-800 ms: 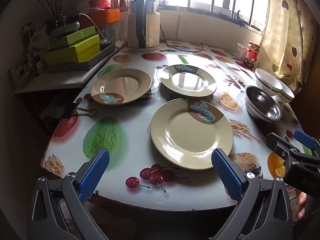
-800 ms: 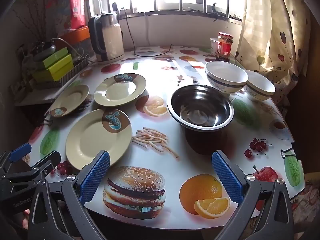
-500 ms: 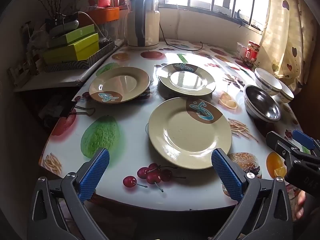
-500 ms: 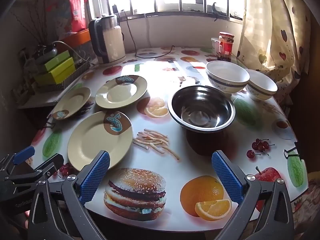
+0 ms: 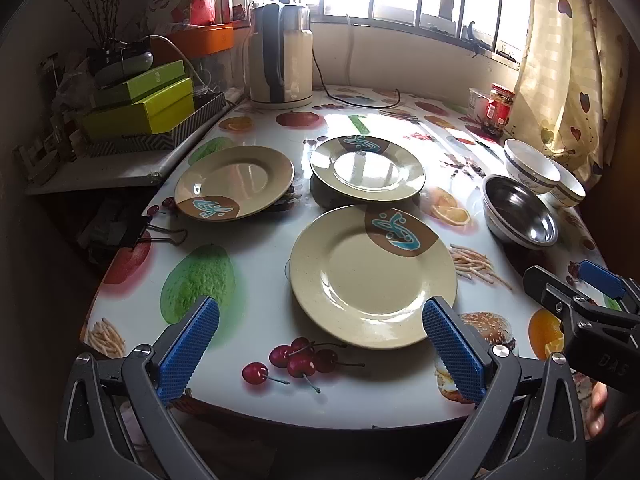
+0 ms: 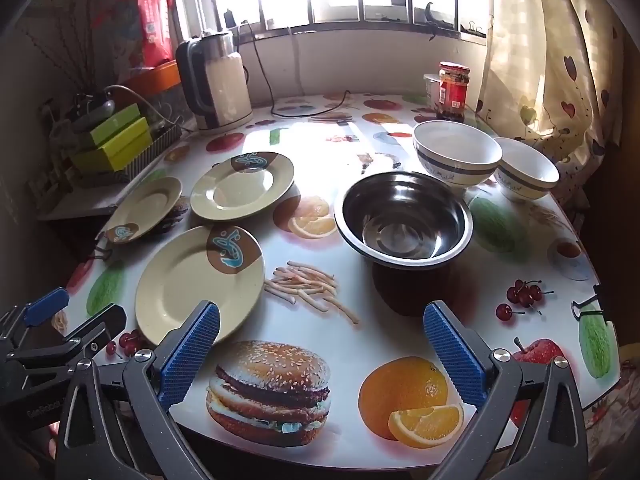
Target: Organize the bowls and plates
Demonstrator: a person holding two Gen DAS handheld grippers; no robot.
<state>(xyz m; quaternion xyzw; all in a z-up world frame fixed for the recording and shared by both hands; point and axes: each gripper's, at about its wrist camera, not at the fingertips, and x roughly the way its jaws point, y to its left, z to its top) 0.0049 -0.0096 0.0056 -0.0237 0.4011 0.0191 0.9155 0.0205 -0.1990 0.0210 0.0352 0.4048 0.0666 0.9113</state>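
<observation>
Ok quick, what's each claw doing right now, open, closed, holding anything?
Left claw: open, holding nothing, poised at the near edge of the largest plate.
Right claw: open, holding nothing.

Left gripper [image 5: 320,344] is held level, its blue-padded jaws spread wide with nothing between them. Right gripper [image 6: 320,344] is held alongside in the same pose, jaws likewise parted and empty; each is seen in the other's view.
</observation>
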